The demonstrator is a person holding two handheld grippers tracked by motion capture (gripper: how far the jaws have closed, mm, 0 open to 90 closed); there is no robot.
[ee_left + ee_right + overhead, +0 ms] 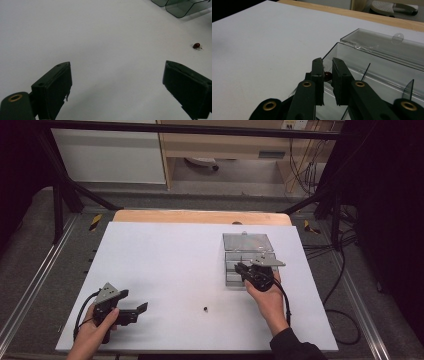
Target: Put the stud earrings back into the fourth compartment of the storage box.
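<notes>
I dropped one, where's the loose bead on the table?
High view: the loose bead lies on the white table, between the left gripper and the right hand.

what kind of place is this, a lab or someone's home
Probably a lab or recording rig, not a home: a white table boxed in by a black metal frame, loose cables on the floor behind, and a hand-held claw in use.

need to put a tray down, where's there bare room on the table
The white table top is bare on its left and middle, from the far edge to the left gripper. A small bead lies near the front middle. The right is crowded: clear box with the right gripper over it.
</notes>
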